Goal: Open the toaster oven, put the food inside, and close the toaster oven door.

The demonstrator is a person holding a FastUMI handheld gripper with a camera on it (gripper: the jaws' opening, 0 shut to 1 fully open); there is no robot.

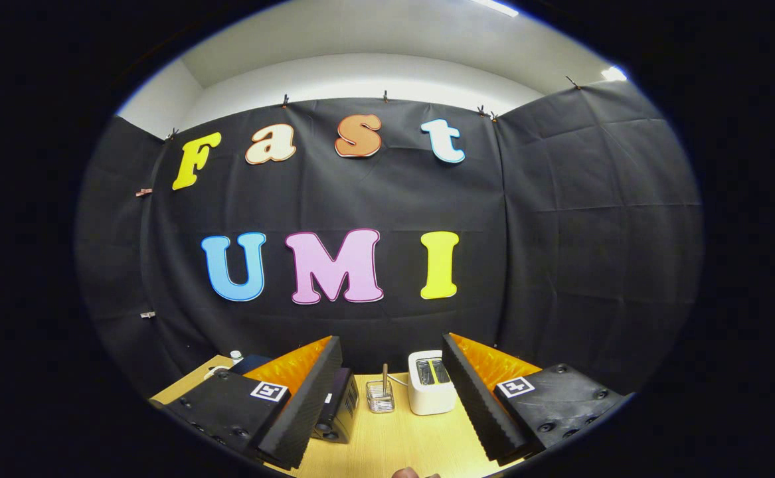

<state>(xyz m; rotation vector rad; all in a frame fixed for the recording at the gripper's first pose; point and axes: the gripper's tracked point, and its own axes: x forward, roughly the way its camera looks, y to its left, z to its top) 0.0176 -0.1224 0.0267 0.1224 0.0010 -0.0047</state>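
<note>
My gripper (pixel 390 345) is held above a wooden table (pixel 394 445), its two fingers wide apart and nothing between them. A black box-shaped appliance (pixel 339 406), which looks like the toaster oven, stands on the table just ahead, half hidden behind the left finger (pixel 307 398). Whether its door is open I cannot tell. A small brown rounded thing (pixel 415 473) shows at the near edge of the table, below the fingers; what it is I cannot tell.
A white slot toaster (pixel 430 384) stands by the right finger, against the black cloth wall. A small clear holder (pixel 380 396) with a stick in it sits between toaster and black appliance. A white cap (pixel 236 356) and a dark object lie beyond the left finger.
</note>
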